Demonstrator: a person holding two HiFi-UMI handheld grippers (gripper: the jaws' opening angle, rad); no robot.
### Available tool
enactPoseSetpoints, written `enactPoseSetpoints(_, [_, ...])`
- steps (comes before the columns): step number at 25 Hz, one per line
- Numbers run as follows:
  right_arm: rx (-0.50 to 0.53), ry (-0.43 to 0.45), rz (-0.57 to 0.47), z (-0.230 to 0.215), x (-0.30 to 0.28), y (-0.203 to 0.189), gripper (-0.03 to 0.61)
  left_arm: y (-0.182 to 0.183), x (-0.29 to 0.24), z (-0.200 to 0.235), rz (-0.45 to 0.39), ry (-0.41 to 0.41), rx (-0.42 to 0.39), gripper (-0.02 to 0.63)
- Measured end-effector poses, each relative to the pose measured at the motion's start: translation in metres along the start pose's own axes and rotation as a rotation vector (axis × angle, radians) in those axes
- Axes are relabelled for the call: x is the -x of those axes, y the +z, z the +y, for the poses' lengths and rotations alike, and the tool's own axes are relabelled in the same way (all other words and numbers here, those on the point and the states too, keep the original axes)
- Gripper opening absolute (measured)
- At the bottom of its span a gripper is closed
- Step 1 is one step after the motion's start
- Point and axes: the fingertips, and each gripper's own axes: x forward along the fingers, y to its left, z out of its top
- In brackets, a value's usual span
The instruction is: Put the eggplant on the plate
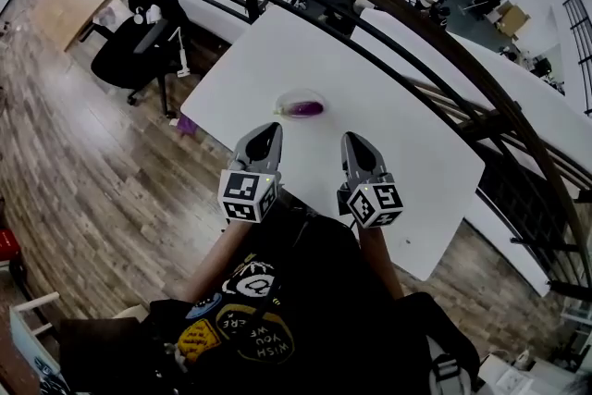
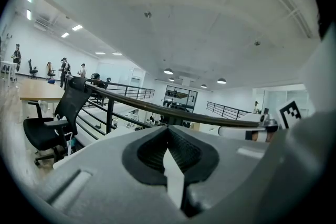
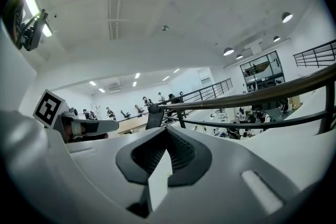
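Note:
A small purple eggplant (image 1: pixel 306 108) lies on a pale, see-through plate (image 1: pixel 289 97) near the middle of the white table (image 1: pixel 388 116) in the head view. My left gripper (image 1: pixel 270 130) and right gripper (image 1: pixel 351 141) hover side by side over the table's near edge, a short way in front of the plate and touching nothing. Both stand shut and empty. In the left gripper view the left gripper (image 2: pixel 169 131) has its jaws together with nothing between them. The right gripper (image 3: pixel 167 131) looks the same in its own view. Neither gripper view shows the eggplant or plate.
A dark curved railing (image 1: pixel 407 23) runs along the table's far side. A black office chair (image 1: pixel 139 42) stands on the wood floor at the left. The table's near edge (image 1: pixel 314 199) lies just under the grippers. More desks and people are far off.

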Motion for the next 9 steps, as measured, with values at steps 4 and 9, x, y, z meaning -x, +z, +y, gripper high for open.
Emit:
enactPoseSetpoints(4, [0.011, 0.006, 0.01, 0.0014, -0.0052, -0.0006, -0.002, -0.0001, 0.0001, 0.0029, 0.006, 0.002, -0.002, 0.003])
enactPoseSetpoints(9, [-0.001, 0.014, 0.006, -0.001, -0.0037, -0.0011, -0.002, -0.0006, -0.0001, -0.0016, 0.012, 0.003, 0.006, 0.003])
